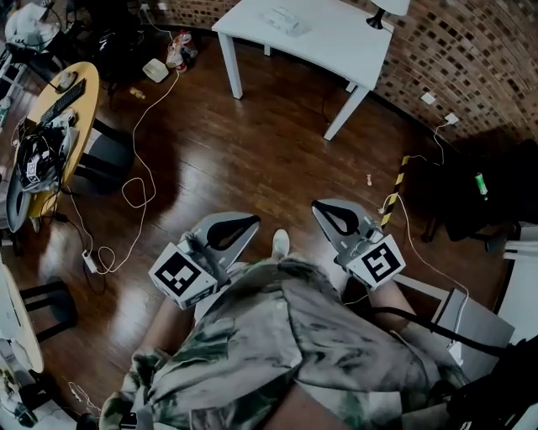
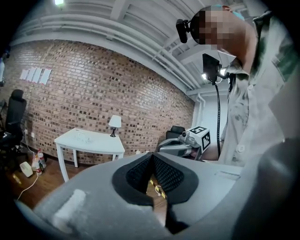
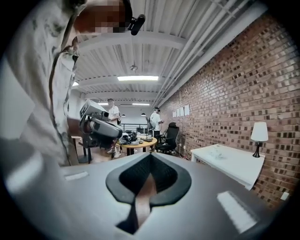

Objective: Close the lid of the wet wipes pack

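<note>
The wet wipes pack [image 1: 286,18] lies on a white table [image 1: 336,42] at the far side of the room, well away from both grippers. It shows as a small pale shape [image 2: 83,137] in the left gripper view and again [image 3: 218,149] in the right gripper view. My left gripper [image 1: 252,220] and right gripper [image 1: 319,206] are held close to the person's body above the wooden floor. Both are shut with nothing between the jaws, whose tips meet in the left gripper [image 2: 152,155] and the right gripper [image 3: 150,155] in their own views.
A lamp [image 1: 382,13] stands on the white table by the brick wall [image 1: 471,59]. A round yellow desk [image 1: 59,109] with gear is at the left. Cables [image 1: 134,189] trail over the floor, which also has a black-yellow strip [image 1: 395,191]. Two people [image 3: 112,112] stand far off.
</note>
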{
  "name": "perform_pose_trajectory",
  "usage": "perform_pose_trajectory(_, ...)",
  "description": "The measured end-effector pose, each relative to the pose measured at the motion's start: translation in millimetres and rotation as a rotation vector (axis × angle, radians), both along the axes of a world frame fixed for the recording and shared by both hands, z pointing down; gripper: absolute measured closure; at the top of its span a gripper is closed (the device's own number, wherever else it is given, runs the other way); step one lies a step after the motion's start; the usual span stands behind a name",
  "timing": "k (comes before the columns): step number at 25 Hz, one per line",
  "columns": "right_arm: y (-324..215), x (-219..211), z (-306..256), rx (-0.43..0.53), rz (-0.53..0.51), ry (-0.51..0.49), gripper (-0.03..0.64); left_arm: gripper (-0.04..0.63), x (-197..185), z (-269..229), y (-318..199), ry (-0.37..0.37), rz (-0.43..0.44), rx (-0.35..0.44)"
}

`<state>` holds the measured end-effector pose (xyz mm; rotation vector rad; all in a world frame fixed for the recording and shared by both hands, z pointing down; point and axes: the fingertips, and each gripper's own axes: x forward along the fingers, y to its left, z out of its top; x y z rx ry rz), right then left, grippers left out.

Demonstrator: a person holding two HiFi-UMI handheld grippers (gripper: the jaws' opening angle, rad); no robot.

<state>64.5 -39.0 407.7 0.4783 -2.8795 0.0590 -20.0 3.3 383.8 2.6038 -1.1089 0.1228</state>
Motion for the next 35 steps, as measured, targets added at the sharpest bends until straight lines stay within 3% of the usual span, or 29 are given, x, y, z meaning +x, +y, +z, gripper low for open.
perform_pose_trajectory(7,-56,3,7,0.024,-0.036,-0.006,0.611,0.595,10,4,-53,-0.019,-0.02,-0.012)
perform_pose_trajectory(12,-88,-18,18,0.02,-0.043,0.001,0.611,0.595,-6,15,-87,-0.022,-0.016,-0.016)
perform_pose_trajectory(16,-117,-48,22,0.04,-0.051,0.01,0.611,0.595,-37,24,-127,0.014,-0.035,-0.012)
perform_pose_trajectory(21,-178,-83,26,0.04,-0.018,0.062,0.611,0.595,-71,28,-189,0.03,0.029,0.024)
perform_pose_trajectory(28,-270,-165,35,0.087,-0.009,0.163,0.611,0.595,-156,7,-263,0.051,0.05,0.088)
perform_pose_trajectory(32,-321,-197,33,0.112,-0.033,0.088,0.611,0.595,-183,20,-293,-0.024,0.02,0.031)
perform_pose_trajectory(35,-358,-198,43,0.107,0.0,0.157,0.611,0.595,-189,19,-317,0.034,0.011,0.046)
